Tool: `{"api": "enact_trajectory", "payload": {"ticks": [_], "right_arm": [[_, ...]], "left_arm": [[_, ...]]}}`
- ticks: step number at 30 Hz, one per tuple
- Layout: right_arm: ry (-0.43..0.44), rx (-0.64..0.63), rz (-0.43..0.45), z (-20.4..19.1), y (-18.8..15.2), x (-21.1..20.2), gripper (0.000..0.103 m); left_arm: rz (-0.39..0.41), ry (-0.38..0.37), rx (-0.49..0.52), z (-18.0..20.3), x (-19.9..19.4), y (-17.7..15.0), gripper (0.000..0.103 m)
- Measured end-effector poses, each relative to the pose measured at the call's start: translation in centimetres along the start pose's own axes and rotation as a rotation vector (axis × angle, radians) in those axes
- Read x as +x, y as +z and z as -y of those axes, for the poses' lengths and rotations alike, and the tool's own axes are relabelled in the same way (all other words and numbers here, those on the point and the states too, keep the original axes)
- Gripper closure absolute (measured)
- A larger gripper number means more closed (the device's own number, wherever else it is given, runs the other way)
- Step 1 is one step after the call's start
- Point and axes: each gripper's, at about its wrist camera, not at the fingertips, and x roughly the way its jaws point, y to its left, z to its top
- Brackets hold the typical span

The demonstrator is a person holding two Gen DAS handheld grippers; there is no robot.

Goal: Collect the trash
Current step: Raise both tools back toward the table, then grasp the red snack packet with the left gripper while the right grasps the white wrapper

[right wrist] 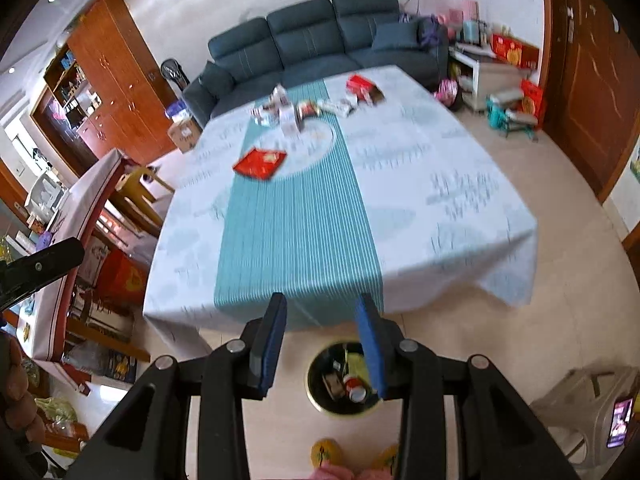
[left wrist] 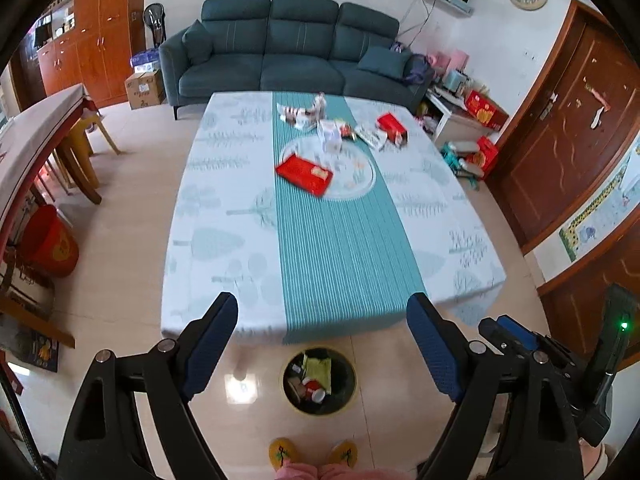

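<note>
A round trash bin with wrappers and a can inside stands on the floor at the near edge of the table; it also shows in the right wrist view. Trash lies at the table's far end: a flat red packet, a red box, and a cluster of wrappers and small cartons. My left gripper is open and empty above the bin. My right gripper is open and empty, also above the bin.
A dark green sofa stands behind the table. A side table and wooden chairs are at the left, with a red bucket. A wooden door and red boxes are at the right. A plastic stool holds a phone.
</note>
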Motion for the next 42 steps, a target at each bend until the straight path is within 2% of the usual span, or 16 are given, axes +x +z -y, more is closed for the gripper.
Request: {"api": "enact_trajectory", "payload": {"ticks": [4,7,13,20,22,25,28,30,33,35,39,42], "right_arm": [[-0.009,0.005,0.032,-1.0,2.0,0.2,0.067],[-0.013,-0.009,0.046,-1.4,3.3,0.9,0.067],[-0.005,-0.060,0.004,-1.4,7.1,5.2,0.067],[0.058,-0.193,-0.070,0.2,14.5,13.0,0.067],[0.061,-0.238,-0.108,0.9,17.1,15.4,0.067],[0.116,-0.303,-0.143,2.1,21.2,18.5,0.067],[0.127,-0.390,-0.168,2.9,24.3,21.8,0.067],[0.145,-0.406,-0.199,3.5,26.0,23.9,0.067],[0.180,-0.425,-0.221,3.8,28.0,26.6,0.067],[0.203,-0.429,-0.231,3.6,29.0,28.1,0.067],[0.245,-0.420,-0.244,3.3,30.2,29.9,0.067],[0.270,-0.426,-0.259,3.2,30.5,30.9,0.067]], "left_arm": [[-0.007,-0.037,-0.024,-1.3,1.0,2.5,0.018],[-0.014,-0.034,-0.054,-2.3,2.5,4.3,0.018],[-0.063,-0.044,-0.206,-4.3,7.8,7.6,0.018],[-0.147,0.059,-0.362,-4.8,18.0,11.5,0.018],[-0.195,0.081,-0.440,-4.6,21.2,12.4,0.018],[-0.270,0.089,-0.522,-4.5,26.3,14.0,0.018],[-0.305,0.141,-0.637,-5.0,30.3,15.0,0.018],[-0.309,0.162,-0.708,-5.4,32.2,15.7,0.018],[-0.315,0.214,-0.733,-5.5,34.5,16.9,0.018],[-0.334,0.222,-0.742,-5.6,35.5,17.4,0.018],[-0.395,0.272,-0.789,-6.1,37.6,17.6,0.018],[-0.410,0.306,-0.818,-6.2,38.7,17.4,0.018]]}}
